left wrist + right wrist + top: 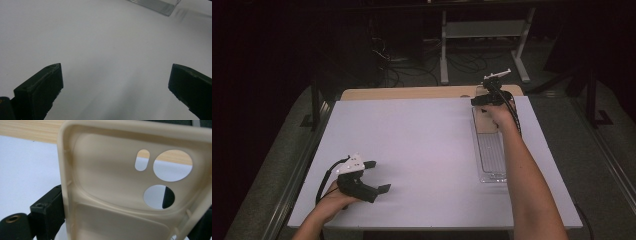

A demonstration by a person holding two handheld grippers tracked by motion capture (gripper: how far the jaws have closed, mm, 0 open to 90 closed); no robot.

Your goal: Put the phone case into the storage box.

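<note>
1. Grippers first: we hold one in each hand over a white table [422, 150].
2. Our right gripper [486, 100] is far out, near the back edge of the table. Its jaws are squeezed onto a cream phone case [120, 185], one jaw on each long side.
3. In the right gripper view we see the inside of the case, right in front of the jaws. It has two round holes and one small long hole. Through the holes we see the white table and a strip of wood [27, 131] past it.
4. A clear plastic tray [492, 155] lies flat on the table, just under and behind our right gripper, along our right arm.
5. Our left gripper [374, 176] is close to us, well apart from the case and the tray. Its jaws are wide apart and hold nothing.
6. In the left gripper view we see bare table between the jaws, and a corner of the clear tray [160, 6] far ahead.
</note>
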